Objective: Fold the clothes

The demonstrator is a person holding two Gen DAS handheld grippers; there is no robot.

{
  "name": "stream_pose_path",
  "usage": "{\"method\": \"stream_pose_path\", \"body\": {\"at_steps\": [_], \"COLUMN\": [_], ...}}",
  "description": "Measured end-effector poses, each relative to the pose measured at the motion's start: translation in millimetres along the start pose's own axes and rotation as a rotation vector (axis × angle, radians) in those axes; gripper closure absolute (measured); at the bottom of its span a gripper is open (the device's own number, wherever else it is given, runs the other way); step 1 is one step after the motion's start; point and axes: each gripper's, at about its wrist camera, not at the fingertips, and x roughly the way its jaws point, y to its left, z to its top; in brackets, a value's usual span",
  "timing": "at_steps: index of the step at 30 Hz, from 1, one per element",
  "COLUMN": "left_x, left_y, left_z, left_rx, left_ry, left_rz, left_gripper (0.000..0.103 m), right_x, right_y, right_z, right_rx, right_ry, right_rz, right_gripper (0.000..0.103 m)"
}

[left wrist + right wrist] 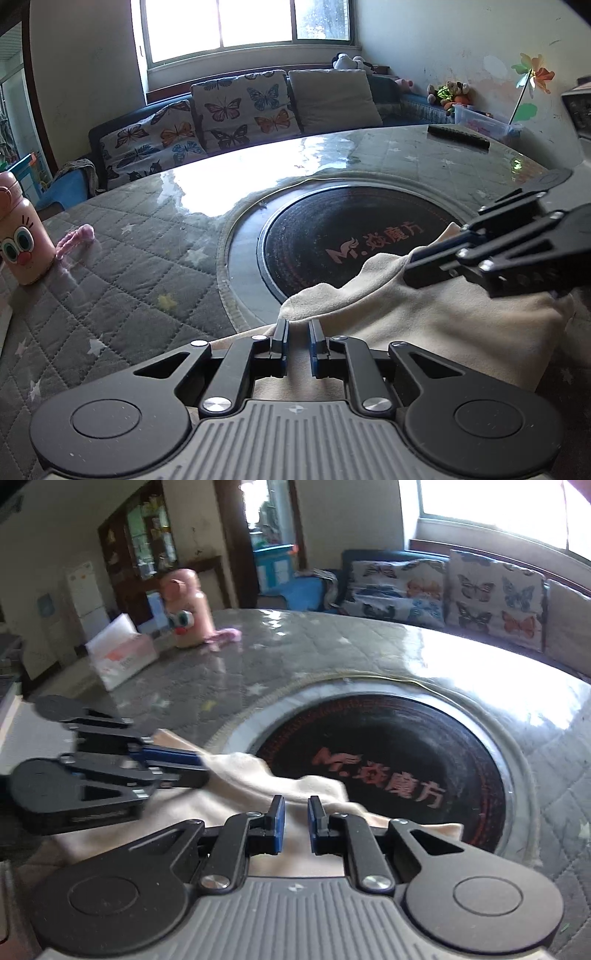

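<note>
Left of scene: a pink bottle (pixel 22 240) with a cartoon face stands on the quilted worktop (pixel 122 266), a pink fuzzy cord (pixel 75 240) just beside it. Centre: a round dark hotplate (pixel 343 236) is set into the worktop. The cream garment (pixel 443 321) lies at the near edge, one raised fold reaching over the hotplate's rim. The left tongs (pixel 297 334) sit low over the garment's left edge, jaws narrow; whether cloth is pinched between them cannot be told. Right: the right tongs (pixel 296 812) hover over the cloth's right portion, jaws narrow with a small gap and no cloth visibly gripped. Step in hand, as judged: a fold of the garment with both tongs working its far edge. The next move calls for a sure pinch on each side, then an even pull so the layers lie flat, clear of the hotplate.
</note>
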Motion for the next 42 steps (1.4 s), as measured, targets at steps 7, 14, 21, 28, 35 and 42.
{"method": "stream_pose_path", "body": {"at_steps": [7,14,21,28,35,42], "left_x": [3.5,3.7,-5.2,-50.0,-70.9,-71.6], "left_y": [0.0,-0.1,-0.9,-16.5,-35.5,-23.2], "left_z": [0.5,-0.6,-1.3,-11.6,-44.8,-60.1], "left_rx": [0.001,0.0,-0.016,-0.01,-0.009,-0.084], "left_ry": [0.01,0.004,-0.01,-0.083,-0.056,-0.035], "left_rz": [0.007,0.012,0.026,-0.034,-0.07,-0.048], "left_gripper": [0.09,0.09,0.089,0.089,0.089,0.09], "right_x": [-8.2,-27.0,-37.6,-68.0,-79.9,-75.6], "right_y": [42.9,67.5,78.0,59.4,33.9,17.3], "right_z": [-15.5,-28.7,-45.4,-46.8,-57.2,-69.3], "right_rx": [-0.178,-0.29,-0.305,-0.217,-0.126,-0.084], "right_ry": [0.023,0.002,0.011,-0.008,0.0,0.025], "right_rz": [0.06,0.067,0.077,0.066,0.003,-0.005], "right_gripper": [0.091,0.091,0.09,0.083,0.081,0.081]}}
